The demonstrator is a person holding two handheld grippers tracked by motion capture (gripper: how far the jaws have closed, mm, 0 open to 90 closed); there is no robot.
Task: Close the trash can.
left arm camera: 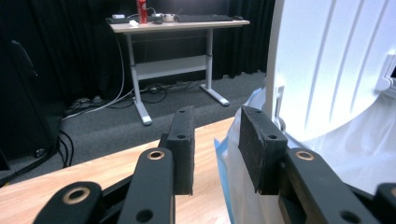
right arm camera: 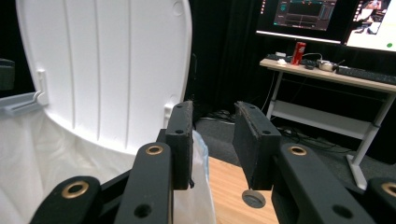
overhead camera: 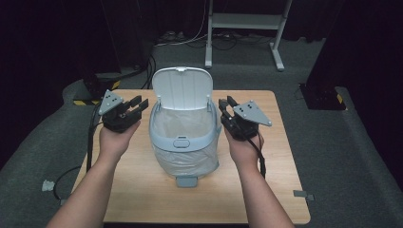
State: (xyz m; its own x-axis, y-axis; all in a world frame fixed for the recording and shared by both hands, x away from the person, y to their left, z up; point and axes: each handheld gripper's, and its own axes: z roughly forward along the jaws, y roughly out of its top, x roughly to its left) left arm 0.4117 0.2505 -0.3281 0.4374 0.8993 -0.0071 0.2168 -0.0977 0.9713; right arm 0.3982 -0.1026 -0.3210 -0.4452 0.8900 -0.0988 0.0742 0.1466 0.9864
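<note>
A pale grey-blue pedal bin [overhead camera: 182, 142] stands mid-table with its white lid [overhead camera: 182, 88] raised upright and a clear bag [overhead camera: 183, 121] lining it and draped over the rim. My left gripper [overhead camera: 141, 103] hovers just left of the rim, and my right gripper [overhead camera: 227, 101] just right of it. Both are open and hold nothing. In the left gripper view the jaws [left arm camera: 217, 116] stand apart, with the bag's edge [left arm camera: 231, 163] and the lid [left arm camera: 336, 60] beyond them. In the right gripper view the jaws [right arm camera: 214, 109] are apart beside the lid [right arm camera: 107, 60] and the bag [right arm camera: 28, 154].
The bin's pedal [overhead camera: 186, 181] faces the front of the wooden table [overhead camera: 142, 199]. A white desk frame [overhead camera: 247, 21] and cables stand on the grey carpet behind. Black stands flank the table at the left [overhead camera: 95, 88] and right [overhead camera: 323, 95]. A red can [right arm camera: 299, 52] sits on a far desk.
</note>
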